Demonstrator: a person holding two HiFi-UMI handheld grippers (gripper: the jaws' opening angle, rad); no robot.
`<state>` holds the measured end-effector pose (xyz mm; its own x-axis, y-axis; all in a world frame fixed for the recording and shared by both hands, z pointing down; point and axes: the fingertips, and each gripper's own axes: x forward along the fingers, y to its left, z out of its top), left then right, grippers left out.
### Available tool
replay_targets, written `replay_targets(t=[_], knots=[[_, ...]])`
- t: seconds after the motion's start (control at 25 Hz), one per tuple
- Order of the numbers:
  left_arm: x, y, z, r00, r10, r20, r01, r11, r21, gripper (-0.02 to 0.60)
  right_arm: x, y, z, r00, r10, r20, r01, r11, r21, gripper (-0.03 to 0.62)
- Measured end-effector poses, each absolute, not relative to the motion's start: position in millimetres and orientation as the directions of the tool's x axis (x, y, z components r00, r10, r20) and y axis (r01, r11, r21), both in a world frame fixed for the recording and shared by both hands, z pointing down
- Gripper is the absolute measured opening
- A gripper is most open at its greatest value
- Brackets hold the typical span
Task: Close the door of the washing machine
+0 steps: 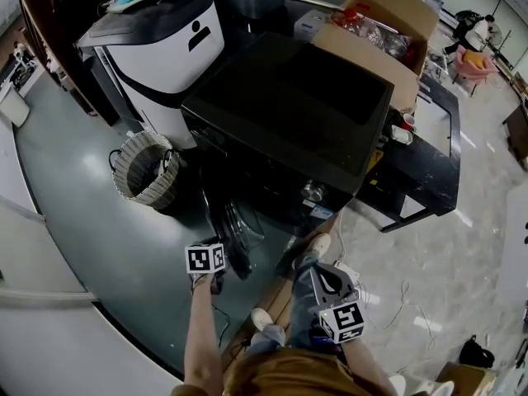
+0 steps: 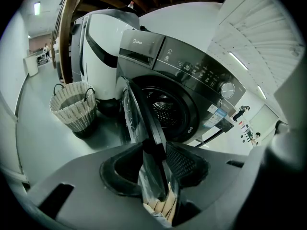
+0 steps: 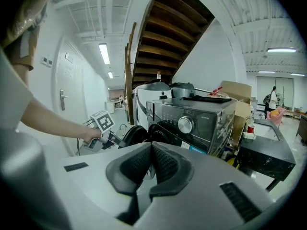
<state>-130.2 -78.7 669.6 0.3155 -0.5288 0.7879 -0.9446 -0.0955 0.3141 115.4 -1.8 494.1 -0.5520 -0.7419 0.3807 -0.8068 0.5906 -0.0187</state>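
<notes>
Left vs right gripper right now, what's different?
The left gripper grips the edge of the open door; the right gripper is shut on nothing. The left gripper reaches to the washing machine; the right gripper hangs back by the person's leg. Both carry a marker cube.

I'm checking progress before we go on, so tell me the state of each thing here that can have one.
Washing machine door: open, swung out from the front.
Left claw: shut on the door's edge.
Right claw: shut, nothing in it.
Wicker basket: upright.
Cardboard box: flaps open, bottles inside.
</notes>
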Motion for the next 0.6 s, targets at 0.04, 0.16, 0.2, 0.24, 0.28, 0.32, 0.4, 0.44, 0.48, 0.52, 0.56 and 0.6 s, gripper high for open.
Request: replay_targets(t=[0.04,0.16,0.2,0.24,0.28,0.32,0.4,0.44,0.48,0.52,0.56,0.6], knots=[[-128.9,-78.9,669.3,0.319,-0.527,0.788,-0.943,-0.098,0.317,0.167,115.3,-2.0,494.5,-0.552,-0.742,0.381,-0.807,0.59,-0.019,0.012],[-125.4,-79.9,668.7,0.326,-0.523,0.788,-0.941,-0.097,0.325,0.167,115.5,-2.8,495.1,-0.551,-0.741,0.384,-0.808,0.589,-0.02,0.012],[-124.3,-80.6,668.5,0.327,-0.523,0.787,-0.94,-0.095,0.327,0.167,115.6,-3.3,495.4,-0.551,-0.74,0.384,-0.807,0.59,-0.021,0.011],[-123.3,-81.2,668.1,0.327,-0.524,0.787,-0.94,-0.093,0.329,0.167,115.7,-3.8,496.0,-0.553,-0.74,0.384,-0.806,0.591,-0.021,0.012],[-122.3,-81.8,667.6,0.328,-0.524,0.786,-0.939,-0.091,0.331,0.167,115.8,-4.1,496.5,-0.554,-0.739,0.383,-0.806,0.592,-0.022,0.011],[-121.1,-82.3,667.4,0.329,-0.525,0.785,-0.939,-0.09,0.333,0.167,116.3,-4.4,496.9,-0.553,-0.74,0.384,-0.807,0.591,-0.023,0.012],[-117.4,-83.9,667.7,0.333,-0.527,0.782,-0.937,-0.091,0.338,0.167,118.5,-5.0,498.0,-0.547,-0.742,0.389,-0.811,0.585,-0.025,0.012],[-114.9,-84.8,667.8,0.336,-0.527,0.78,-0.935,-0.092,0.341,0.167,119.6,-5.0,499.1,-0.545,-0.742,0.39,-0.812,0.583,-0.025,0.012],[-112.3,-85.7,667.8,0.34,-0.527,0.779,-0.934,-0.092,0.345,0.167,120.5,-4.8,500.6,-0.544,-0.742,0.391,-0.812,0.583,-0.026,0.012],[-109.7,-86.6,667.6,0.344,-0.528,0.777,-0.932,-0.093,0.35,0.167,121.0,-4.5,502.0,-0.545,-0.742,0.392,-0.812,0.583,-0.026,0.011],[-107.1,-87.7,667.4,0.349,-0.529,0.774,-0.93,-0.092,0.356,0.167,121.1,-4.5,502.8,-0.544,-0.742,0.392,-0.812,0.582,-0.026,0.012],[-104.6,-88.9,667.4,0.355,-0.53,0.77,-0.927,-0.091,0.364,0.167,121.1,-4.7,503.1,-0.544,-0.742,0.391,-0.813,0.582,-0.026,0.012]])
